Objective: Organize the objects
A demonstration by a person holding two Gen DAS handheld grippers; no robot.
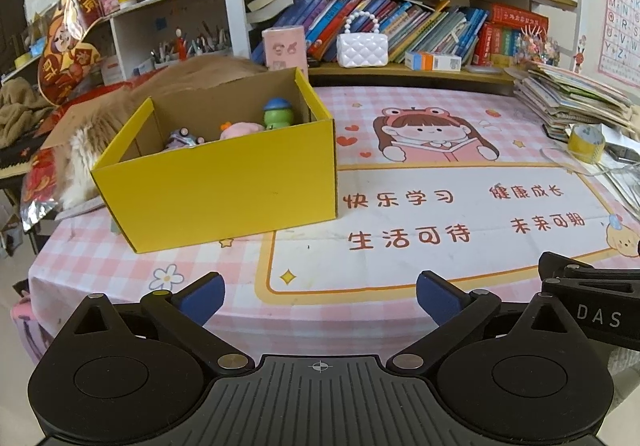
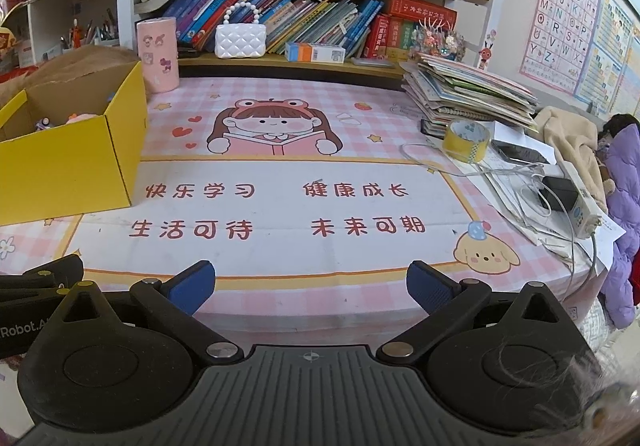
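Looks nearly finished: small toys (image 1: 240, 128) already sit inside the yellow box (image 1: 224, 182) at the desk's (image 1: 440, 258) far left. Nothing loose left on the printed mat between. Left gripper (image 1: 318, 296) and right gripper (image 2: 310, 286) hover near, jaws spread wide, empty.

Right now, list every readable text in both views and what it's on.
"快乐学习 健康成长 生活可待 未来可期": table mat.
"DAS": right gripper's body, seen from the left wrist.
"Robot.A", cut off: left gripper's body, seen from the right wrist.
Alphabet A to Z: wall poster.
Book spines, small box label: too small to read.
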